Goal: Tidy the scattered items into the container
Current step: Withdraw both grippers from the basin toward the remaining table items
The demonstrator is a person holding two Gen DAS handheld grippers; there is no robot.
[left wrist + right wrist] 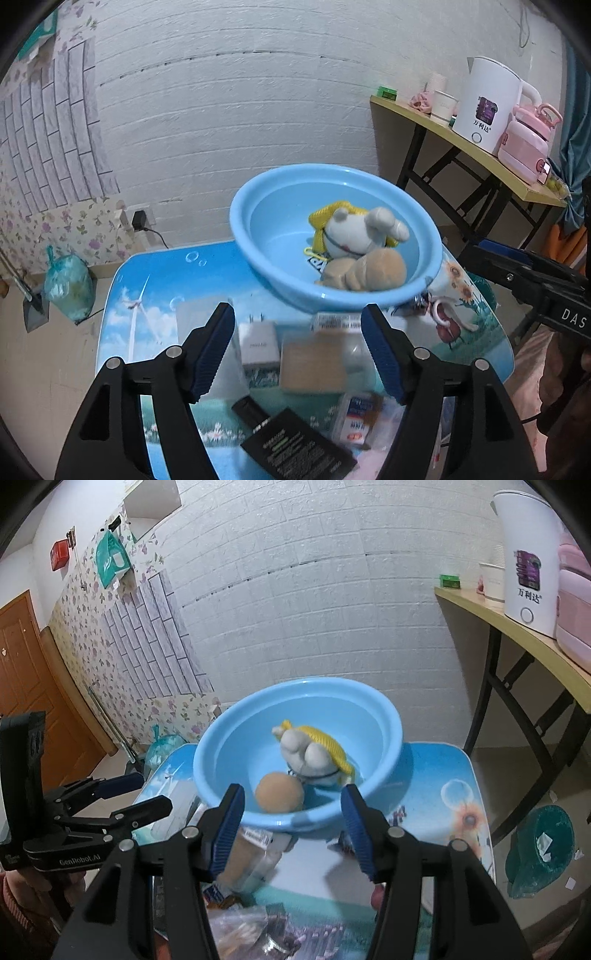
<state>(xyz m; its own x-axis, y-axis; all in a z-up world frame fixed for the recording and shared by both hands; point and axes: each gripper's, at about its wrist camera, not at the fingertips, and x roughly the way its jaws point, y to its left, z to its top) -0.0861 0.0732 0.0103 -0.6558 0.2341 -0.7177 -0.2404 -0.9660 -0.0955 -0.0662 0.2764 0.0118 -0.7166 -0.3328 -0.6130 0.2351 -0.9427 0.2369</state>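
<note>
Both tools gape empty: left tool [297,347] over the light, rigid white charger [258,345]; pinch its flat sides. Right tool [291,829] idles by the basin [221,746].

The black left gripper [298,349] angles downward, its blue-padded fingers [212,349] spread apart and holding nothing. The black right gripper [293,829] likewise tilts down, fingers parted, empty.

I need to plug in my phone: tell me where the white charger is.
In the left wrist view, the white charger lies on the table between the left tool's open fingers, beside a tan box, just in front of the blue basin.
</note>
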